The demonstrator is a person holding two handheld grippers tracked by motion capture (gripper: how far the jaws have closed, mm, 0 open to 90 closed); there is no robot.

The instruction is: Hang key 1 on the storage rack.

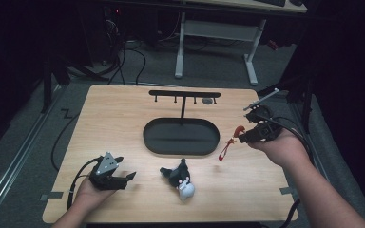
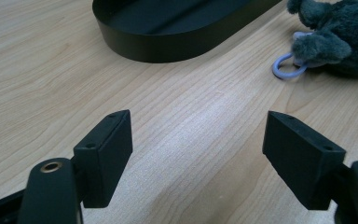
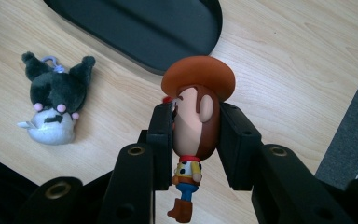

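Right hand-held gripper (image 3: 196, 135): clamped on a cowboy figure (image 3: 196, 126), one jaw on each side of its head; held up above the right edge of the bench (image 1: 123, 123) in the high view.
Cowboy figure: brown hat above the jaw tips, yellow shirt, blue trousers and brown boots hanging down between the jaws toward the camera. In the high view a red loop strap (image 1: 226, 148) dangles below and to the left of this gripper (image 1: 241, 135).
Left hand-held gripper (image 2: 198, 149): jaws spread wide with nothing between them, low over bare wood; in the high view it (image 1: 127, 178) sits near the front left of the bench, jaws pointing to the right.
Plush toy (image 1: 180, 178): dark grey and white, lying on the bench to the right of the left hand-held gripper, apart from it; from that gripper's own view it (image 2: 340, 37) lies ahead and to the right, with a pale lilac ring (image 2: 288, 66) at its near side.
Black oval tray (image 1: 180, 137): ahead of the left hand-held gripper, and left of the right one; a black T-shaped rack (image 1: 184, 95) rises at its far side.
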